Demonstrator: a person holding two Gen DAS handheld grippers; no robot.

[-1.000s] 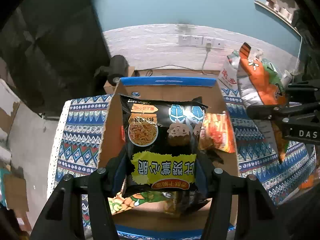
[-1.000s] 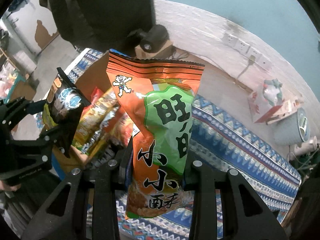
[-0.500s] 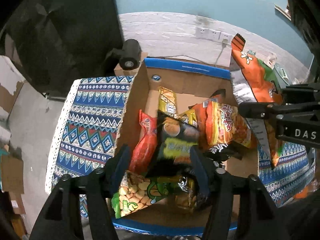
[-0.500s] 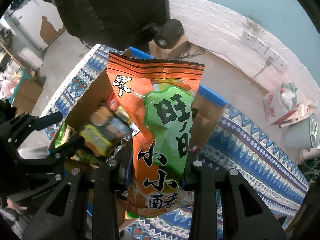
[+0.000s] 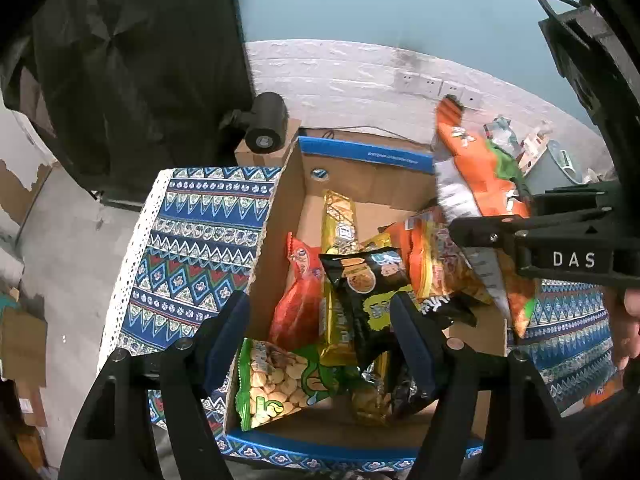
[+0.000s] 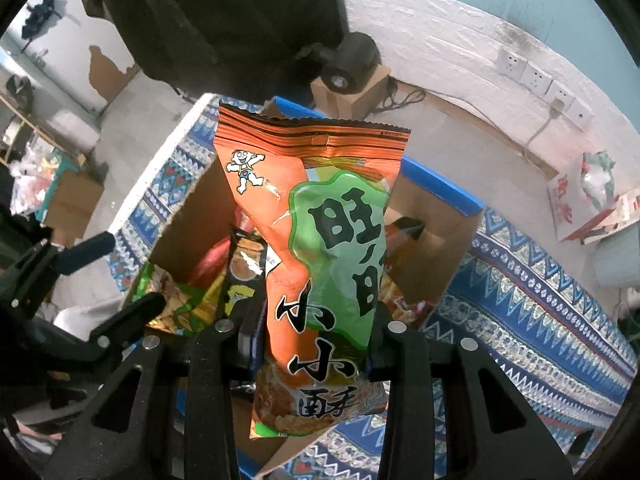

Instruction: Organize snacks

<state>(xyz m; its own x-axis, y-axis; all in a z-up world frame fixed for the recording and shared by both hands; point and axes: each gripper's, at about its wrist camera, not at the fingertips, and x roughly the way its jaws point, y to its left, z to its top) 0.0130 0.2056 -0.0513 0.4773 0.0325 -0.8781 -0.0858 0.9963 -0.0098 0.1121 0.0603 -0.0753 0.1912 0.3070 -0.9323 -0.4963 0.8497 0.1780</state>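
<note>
While the orange snack bag (image 6: 320, 264) is squeezed between the right fingers (image 6: 256, 332), it is held upright over the cardboard box (image 6: 436, 216). It should be lowered into the free space at the box's right side and let go only once it is low, so nothing is crushed. The left fingers (image 5: 224, 332) have just been opening and now stand apart with nothing held; the black snack bag (image 5: 368, 292) lies below them, on the other packets in the box. The box is set on a patterned tabletop (image 5: 192, 240).
</note>
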